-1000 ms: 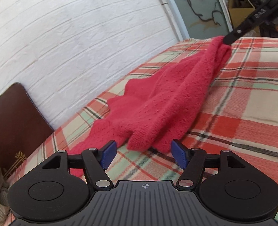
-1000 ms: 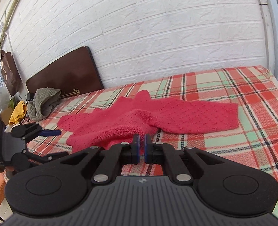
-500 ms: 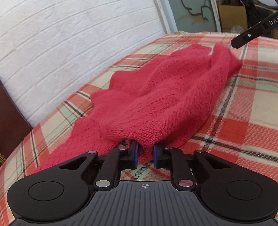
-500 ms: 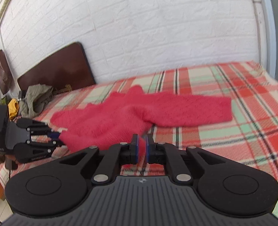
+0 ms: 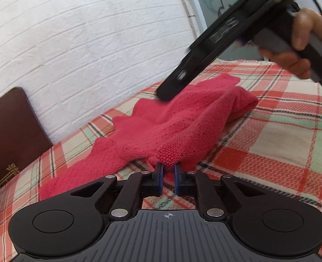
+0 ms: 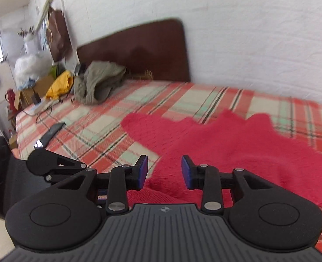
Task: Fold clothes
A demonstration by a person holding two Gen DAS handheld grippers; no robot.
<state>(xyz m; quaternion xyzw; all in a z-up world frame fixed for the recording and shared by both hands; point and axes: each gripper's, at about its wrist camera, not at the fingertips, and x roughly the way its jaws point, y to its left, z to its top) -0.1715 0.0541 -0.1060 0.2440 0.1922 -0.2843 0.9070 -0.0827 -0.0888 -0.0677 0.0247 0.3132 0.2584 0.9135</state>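
A near edge of the red knit sweater is being pinched by the left gripper, blue pads nearly closed on the fabric. The sweater is being kept spread over the plaid bedspread, bunched toward the far right. Above its far part the right gripper is being held with jaws wide apart, nothing gripped, red knit lying beneath. Farther left an olive garment is being left heaped by the brown headboard, against the white brick wall
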